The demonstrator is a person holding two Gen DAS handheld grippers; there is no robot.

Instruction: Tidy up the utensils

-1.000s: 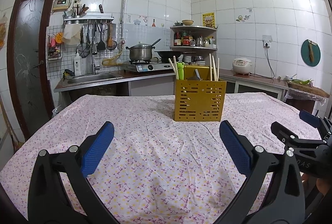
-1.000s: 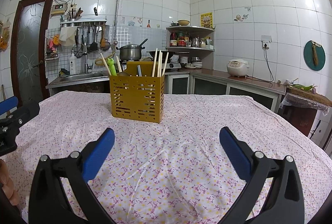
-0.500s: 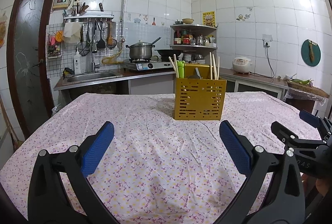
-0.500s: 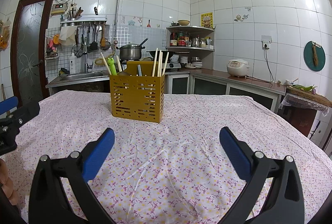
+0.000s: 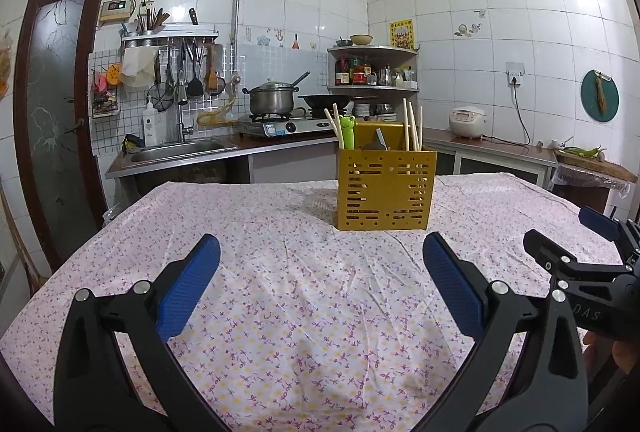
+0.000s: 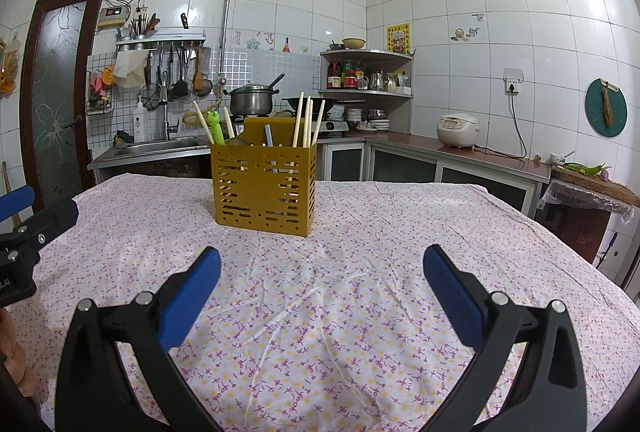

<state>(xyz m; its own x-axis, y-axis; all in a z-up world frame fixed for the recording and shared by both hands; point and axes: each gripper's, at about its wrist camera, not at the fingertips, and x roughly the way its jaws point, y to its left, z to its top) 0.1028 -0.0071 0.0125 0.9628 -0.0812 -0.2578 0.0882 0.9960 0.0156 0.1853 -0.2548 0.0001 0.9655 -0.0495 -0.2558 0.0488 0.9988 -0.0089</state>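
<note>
A yellow slotted utensil holder point(image 5: 385, 188) stands upright on the table; it also shows in the right wrist view point(image 6: 265, 188). Wooden chopsticks point(image 5: 412, 125), a green frog-topped utensil point(image 5: 346, 129) and a grey-handled utensil point(image 5: 382, 140) stand in it. My left gripper point(image 5: 320, 252) is open and empty, held above the cloth well short of the holder. My right gripper point(image 6: 322, 256) is open and empty, also short of the holder, to its right. Each gripper shows at the edge of the other's view.
The table wears a pink flowered cloth point(image 5: 304, 296). Behind it run a counter with a sink point(image 5: 180, 149), a stove with a pot point(image 5: 272, 101), a corner shelf point(image 5: 372, 71) and a rice cooker point(image 5: 467, 121). A door point(image 5: 52, 119) stands at the left.
The left wrist view has tilted up slightly, so the holder sits a little higher in it. The right gripper has hardly moved. Both stay open.
</note>
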